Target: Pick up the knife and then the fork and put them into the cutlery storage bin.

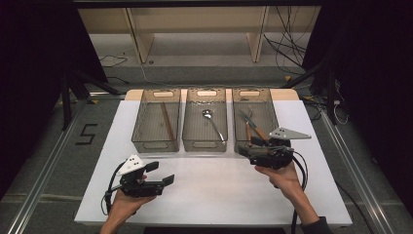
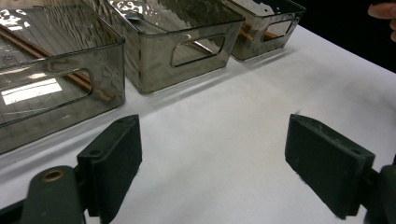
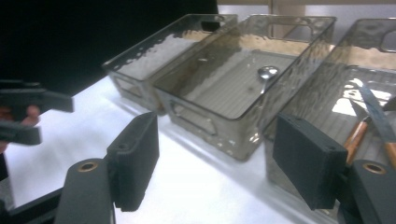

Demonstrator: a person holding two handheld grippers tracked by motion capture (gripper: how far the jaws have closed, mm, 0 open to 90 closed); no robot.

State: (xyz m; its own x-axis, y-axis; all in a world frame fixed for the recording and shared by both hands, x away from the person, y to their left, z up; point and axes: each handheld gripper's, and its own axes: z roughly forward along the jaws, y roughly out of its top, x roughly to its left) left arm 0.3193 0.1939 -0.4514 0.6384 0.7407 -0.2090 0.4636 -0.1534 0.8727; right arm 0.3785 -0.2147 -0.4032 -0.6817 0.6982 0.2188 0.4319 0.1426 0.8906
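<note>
Three smoky clear bins stand side by side at the back of the white table. The left bin holds brown chopsticks. A metal spoon lies in the middle bin. Wooden-handled knives lie in the right bin. My left gripper hovers over the front left of the table, open, with bare table between its jaws. My right gripper is at the near end of the right bin, open and holding nothing.
A person's hands come in from the table's near edge. The table's side edges drop to a grey floor with rails. A wooden shelf frame and loose cables lie beyond the bins. The left gripper appears far off in the right gripper view.
</note>
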